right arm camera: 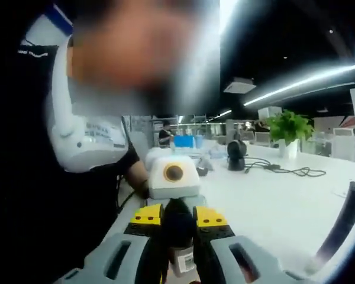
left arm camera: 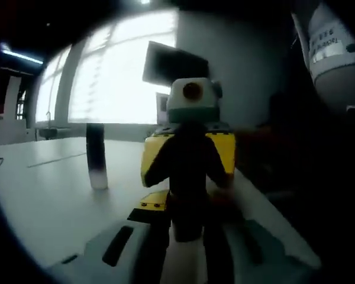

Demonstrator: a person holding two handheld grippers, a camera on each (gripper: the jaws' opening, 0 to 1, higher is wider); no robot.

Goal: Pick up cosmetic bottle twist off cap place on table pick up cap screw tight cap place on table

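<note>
A small cosmetic bottle is held between my two grippers, which face each other over the table's edge. In the right gripper view its labelled pale body (right arm camera: pixel 182 260) sits between the jaws of my right gripper (right arm camera: pixel 180 251), and its dark rounded end (right arm camera: pixel 177 228) points at the left gripper (right arm camera: pixel 178 220). In the left gripper view a pale blurred end (left arm camera: pixel 183 263) lies in my left gripper (left arm camera: pixel 186 242), with the backlit right gripper (left arm camera: pixel 186 222) closed just beyond. I cannot tell which end is the cap.
A tall dark cylinder with a pale base (left arm camera: pixel 96 157) stands on the white table (left arm camera: pixel 47 195), left of the grippers; it also shows at the right edge (right arm camera: pixel 343 222). A plant (right arm camera: pixel 290 127), a round black device (right arm camera: pixel 236 155) and a cable (right arm camera: pixel 284 170) lie farther off. The person's body (right arm camera: pixel 89 142) is close.
</note>
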